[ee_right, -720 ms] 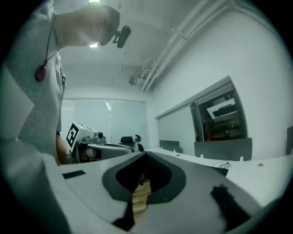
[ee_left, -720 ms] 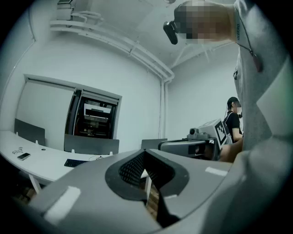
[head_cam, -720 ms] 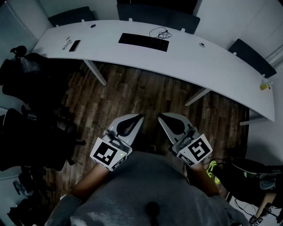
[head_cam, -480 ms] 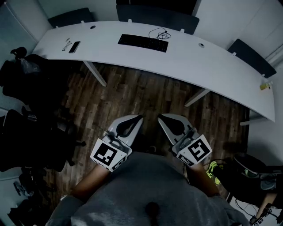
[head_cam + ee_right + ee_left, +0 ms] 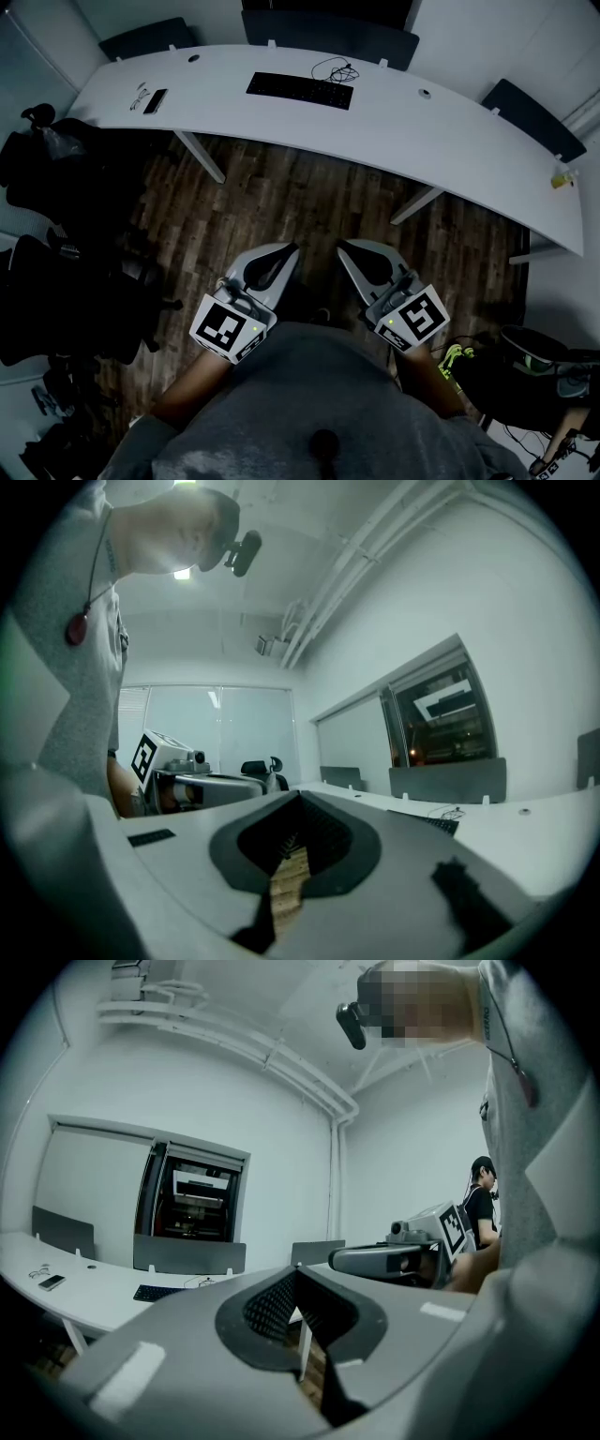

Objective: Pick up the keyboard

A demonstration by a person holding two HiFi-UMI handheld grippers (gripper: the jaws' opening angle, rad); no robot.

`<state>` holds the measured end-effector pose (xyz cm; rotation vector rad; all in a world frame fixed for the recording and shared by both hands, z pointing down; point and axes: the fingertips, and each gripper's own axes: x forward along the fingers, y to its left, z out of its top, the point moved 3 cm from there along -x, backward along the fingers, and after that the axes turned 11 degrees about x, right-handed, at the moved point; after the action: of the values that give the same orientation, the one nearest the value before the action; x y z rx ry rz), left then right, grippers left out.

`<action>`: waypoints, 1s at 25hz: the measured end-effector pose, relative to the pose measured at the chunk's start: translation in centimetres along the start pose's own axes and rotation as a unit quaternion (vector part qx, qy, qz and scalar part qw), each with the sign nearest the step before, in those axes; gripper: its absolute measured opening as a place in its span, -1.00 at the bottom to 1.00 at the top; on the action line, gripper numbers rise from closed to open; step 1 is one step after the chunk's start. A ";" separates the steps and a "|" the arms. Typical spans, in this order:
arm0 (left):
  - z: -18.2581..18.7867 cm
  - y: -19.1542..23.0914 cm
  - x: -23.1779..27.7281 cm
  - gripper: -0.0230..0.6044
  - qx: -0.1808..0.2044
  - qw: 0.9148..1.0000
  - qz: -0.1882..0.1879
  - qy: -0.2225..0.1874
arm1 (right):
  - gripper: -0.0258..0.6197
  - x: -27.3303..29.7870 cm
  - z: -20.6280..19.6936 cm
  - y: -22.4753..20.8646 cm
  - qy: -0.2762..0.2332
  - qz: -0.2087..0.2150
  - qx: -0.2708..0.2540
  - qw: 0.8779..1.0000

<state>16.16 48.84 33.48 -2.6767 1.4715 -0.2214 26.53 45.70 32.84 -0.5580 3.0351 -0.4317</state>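
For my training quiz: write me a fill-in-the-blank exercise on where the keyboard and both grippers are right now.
1. The black keyboard lies on the white ____.
2. The left gripper and the right gripper each hold ____ between shut jaws.
3. Both grippers hover over a ____ floor, away from the keyboard.
Missing words: desk; nothing; wooden.
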 end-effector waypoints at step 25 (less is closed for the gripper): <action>-1.6 11.1 4.6 -0.91 0.002 0.999 -0.041 -0.003 | -0.87 9.8 1.9 -5.4 0.021 -0.028 0.002 0.999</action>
<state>9.14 39.00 33.90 -2.7337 1.3604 -0.2206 19.32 36.90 32.78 -0.6432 3.0635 -0.4578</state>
